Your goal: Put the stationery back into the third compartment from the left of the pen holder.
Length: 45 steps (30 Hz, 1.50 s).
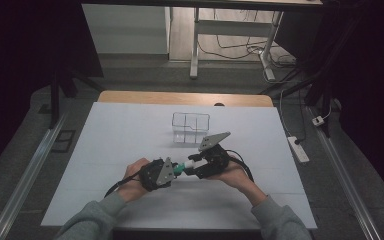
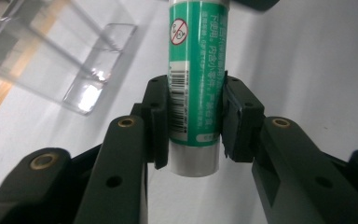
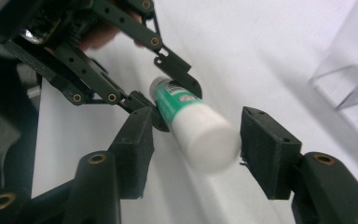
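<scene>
Left gripper view: barcode on green tube | high view: clear organizer

A lab-like recording space: white-topped table, dark curtains, floor cables, power strip.

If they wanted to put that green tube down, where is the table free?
Bare white table lies left of the clear organizer, and along the near edge. It is crowded at the centre, where both grippers meet around the green tube.
</scene>
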Available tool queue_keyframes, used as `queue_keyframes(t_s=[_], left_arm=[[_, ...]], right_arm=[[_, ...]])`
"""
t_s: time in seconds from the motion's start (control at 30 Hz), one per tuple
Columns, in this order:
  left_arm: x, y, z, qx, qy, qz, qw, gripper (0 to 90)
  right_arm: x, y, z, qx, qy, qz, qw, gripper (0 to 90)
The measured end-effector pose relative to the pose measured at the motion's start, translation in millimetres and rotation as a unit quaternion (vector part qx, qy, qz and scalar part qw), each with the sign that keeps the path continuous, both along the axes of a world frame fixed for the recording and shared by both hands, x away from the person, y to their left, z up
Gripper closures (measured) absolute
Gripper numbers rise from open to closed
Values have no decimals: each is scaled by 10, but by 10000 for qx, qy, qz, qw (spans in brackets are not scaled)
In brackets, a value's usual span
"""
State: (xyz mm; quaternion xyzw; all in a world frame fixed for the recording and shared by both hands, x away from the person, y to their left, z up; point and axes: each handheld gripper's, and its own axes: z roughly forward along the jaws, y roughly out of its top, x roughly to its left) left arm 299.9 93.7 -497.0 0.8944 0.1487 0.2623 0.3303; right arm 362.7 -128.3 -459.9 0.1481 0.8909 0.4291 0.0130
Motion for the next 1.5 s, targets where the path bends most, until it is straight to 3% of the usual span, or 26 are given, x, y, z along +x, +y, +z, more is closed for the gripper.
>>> queue_keyframes(t_s=[0.1,0.23,0.47,0.7,1.0,1.5], left_arm=[[48,69,0,-231,115,124,9996,657],[83,131,8,-429,178,286,9985,658],[115,215,31,-718,199,453,9962,658],[152,318,51,-1083,226,659,9917,658],[153,336,58,-1238,214,701,9896,657],[112,230,63,-1338,223,521,9894,658]], right_arm=[[7,-59,31,264,-254,-229,9991,381],[48,-141,38,580,-303,-458,9968,359],[58,-201,33,858,-363,-694,9932,344],[53,-244,40,975,-510,-835,9904,339],[63,-257,13,1092,-493,-942,9883,325],[31,-163,-45,1235,-325,-892,9878,280]])
